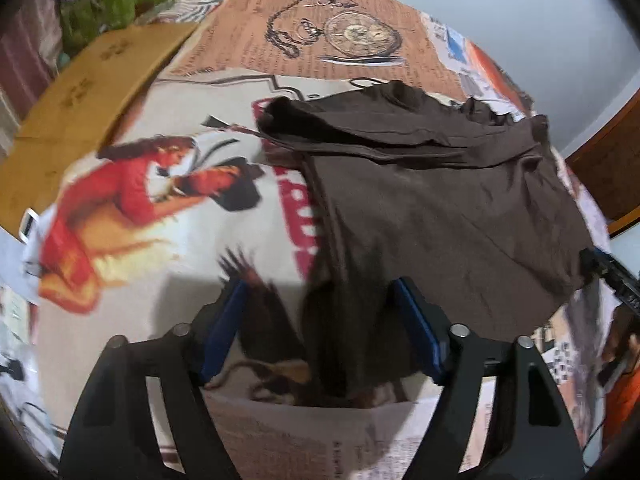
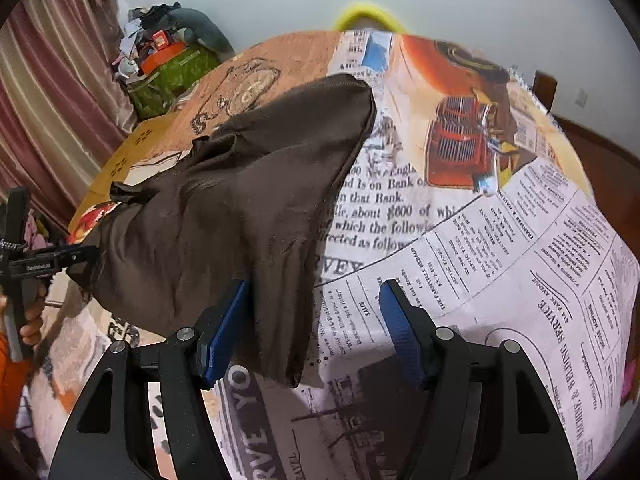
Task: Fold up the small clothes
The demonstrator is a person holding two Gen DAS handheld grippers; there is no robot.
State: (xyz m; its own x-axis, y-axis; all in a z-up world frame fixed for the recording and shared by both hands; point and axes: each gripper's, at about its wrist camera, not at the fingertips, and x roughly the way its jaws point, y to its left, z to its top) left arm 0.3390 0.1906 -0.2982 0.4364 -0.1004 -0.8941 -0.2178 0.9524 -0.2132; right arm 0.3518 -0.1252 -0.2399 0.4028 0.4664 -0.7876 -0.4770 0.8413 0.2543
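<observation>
Now both my tongs, left gripper (image 1: pixel 320 320) and right gripper (image 2: pixel 312 316), gape wide around the near hem of the brown garment (image 1: pixel 440 200) on the printed tablecloth (image 1: pixel 140 264), gripping nothing; next, I'd pinch and fold far.

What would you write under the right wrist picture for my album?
Open right tool beside a brown garment on a newspaper-print cloth.

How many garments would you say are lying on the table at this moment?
1: a brown garment spread on the printed tablecloth, its near edge between both open grippers. Others may be hidden off-frame.
</observation>
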